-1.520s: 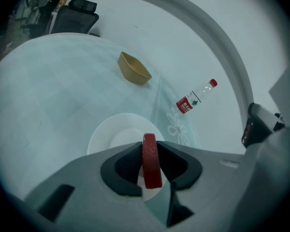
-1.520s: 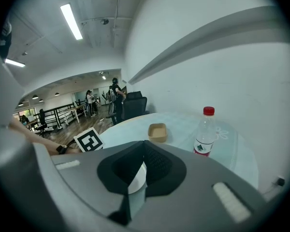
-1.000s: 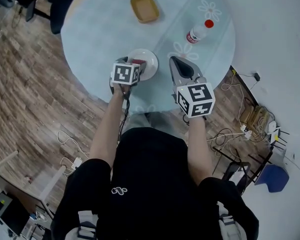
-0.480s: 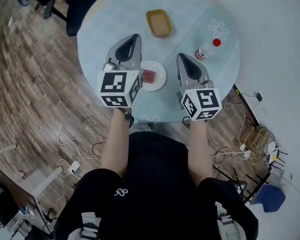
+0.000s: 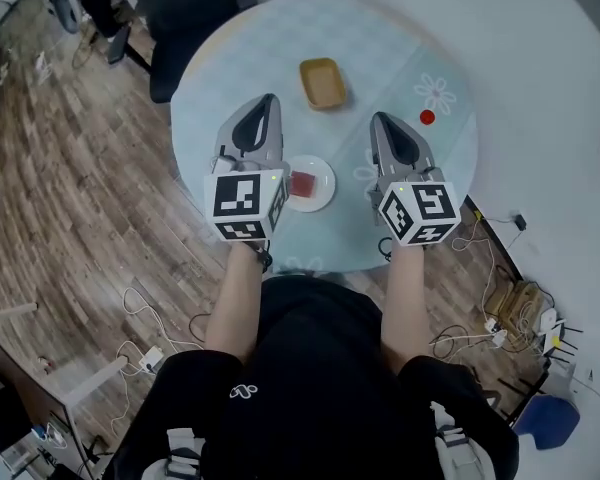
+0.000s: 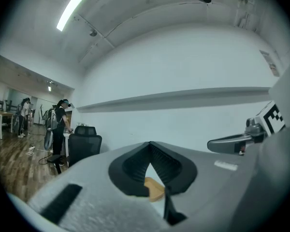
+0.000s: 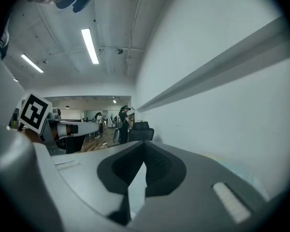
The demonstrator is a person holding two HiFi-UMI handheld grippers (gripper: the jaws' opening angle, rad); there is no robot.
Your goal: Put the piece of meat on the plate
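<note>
Red square meat piece [image 5: 303, 184] lies on the small white round plate [image 5: 325, 180] between both tongs, near the pale-blue round table's [image 5: 230, 68] near edge, bare tabletop around it. Left tongs [image 5: 269, 100] and right tongs [image 5: 379, 119]: pressed together, empty.

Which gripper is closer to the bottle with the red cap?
Right. The right gripper is beside the red-capped bottle; the left gripper is farther off, past the plate.

Only a red cap [image 5: 426, 117] shows by right claw [image 5: 382, 120]; rest hidden. Left rim of plate [image 5: 326, 176] sits behind left claw [image 5: 269, 100] cube. Near edge of table [image 5: 220, 68] is under the arms. Left gripper view: tan tray [image 6: 155, 191] mostly blocked by jaws; bkgd people [image 6: 58, 122] too small to tell.
</note>
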